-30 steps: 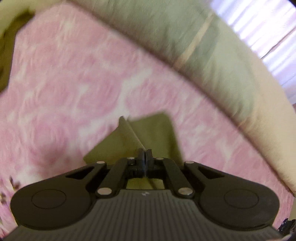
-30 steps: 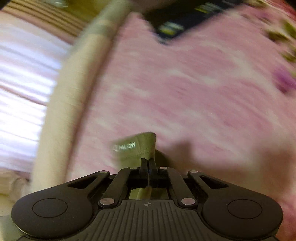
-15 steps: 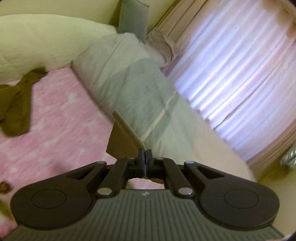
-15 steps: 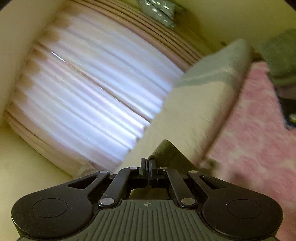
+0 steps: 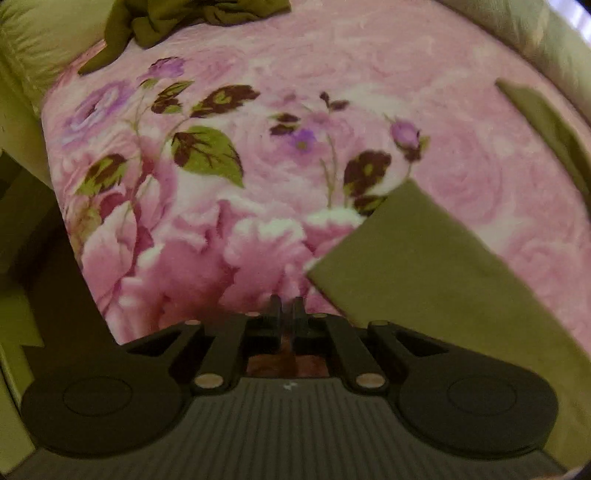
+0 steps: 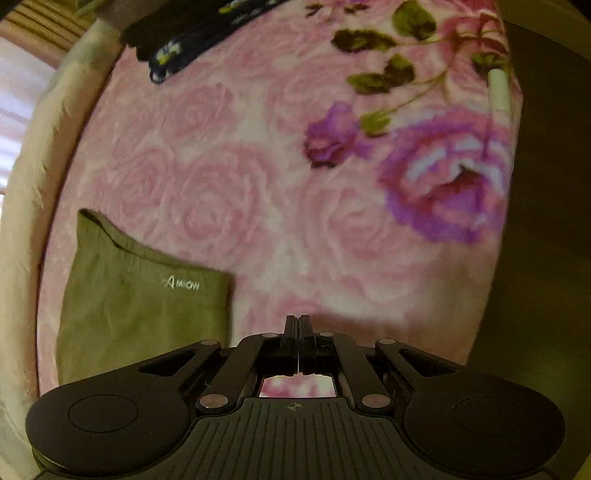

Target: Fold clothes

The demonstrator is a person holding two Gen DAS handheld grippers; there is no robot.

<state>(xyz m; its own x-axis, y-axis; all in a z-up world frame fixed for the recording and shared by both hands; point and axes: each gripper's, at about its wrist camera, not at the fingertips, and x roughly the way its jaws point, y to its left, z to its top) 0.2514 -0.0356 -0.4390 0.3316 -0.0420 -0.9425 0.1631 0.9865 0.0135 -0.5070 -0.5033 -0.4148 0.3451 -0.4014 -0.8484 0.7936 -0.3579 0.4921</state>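
An olive-green folded garment (image 5: pixel 424 266) lies flat on the pink floral blanket (image 5: pixel 258 229), to the right of my left gripper (image 5: pixel 286 306), whose jaws are nearly together and hold nothing. In the right wrist view the same garment (image 6: pixel 133 302), with a white logo, lies to the left of my right gripper (image 6: pixel 297 325), which is shut and empty above the blanket (image 6: pixel 258 184). A crumpled olive garment (image 5: pixel 177 18) lies at the far edge of the bed.
A second olive cloth edge (image 5: pixel 546 125) shows at the right. A dark patterned garment (image 6: pixel 192 33) lies at the far side. Pale pillows or bolsters (image 5: pixel 22 74) (image 6: pixel 22 221) border the bed. A white object (image 6: pixel 498 88) lies near the blanket's right edge.
Both grippers held the olive garment up in the air; now it lies flat on the blanket, released, and both grippers sit beside it, empty.
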